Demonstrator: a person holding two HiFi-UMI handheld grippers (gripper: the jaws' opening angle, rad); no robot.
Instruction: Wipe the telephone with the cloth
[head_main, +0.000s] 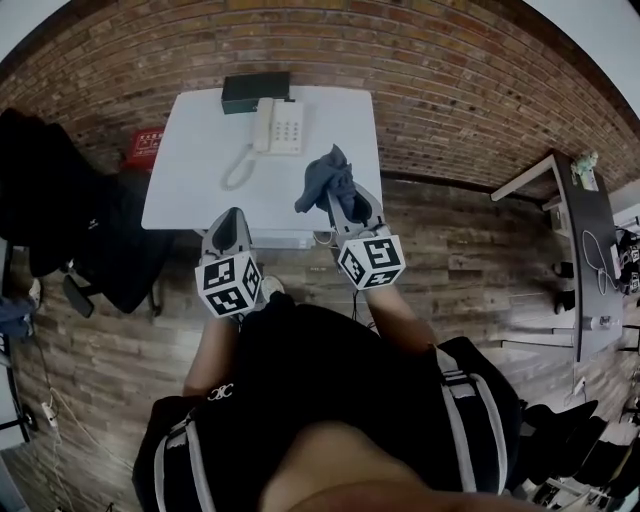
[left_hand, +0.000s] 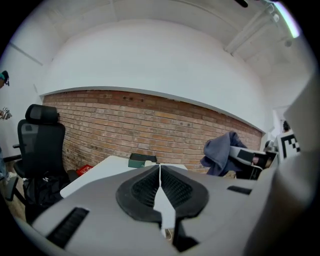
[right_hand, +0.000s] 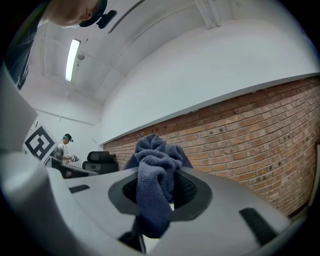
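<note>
Right gripper (head_main: 347, 203): clamped on the blue cloth (head_main: 322, 178), near the telephone (head_main: 278, 126).
Left gripper (head_main: 232, 214): jaws pressed together, empty, farther from the telephone.
Telephone: white, on the table (head_main: 195, 170).

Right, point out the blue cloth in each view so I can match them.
Head view: cloth at centre, over the near right part of the table, at the right gripper tip.
Left gripper view: right of centre, against the brick wall.
Right gripper view: lower centre, pinched between the jaws.
Shared landmark: the brick wall, seen in all three.
</note>
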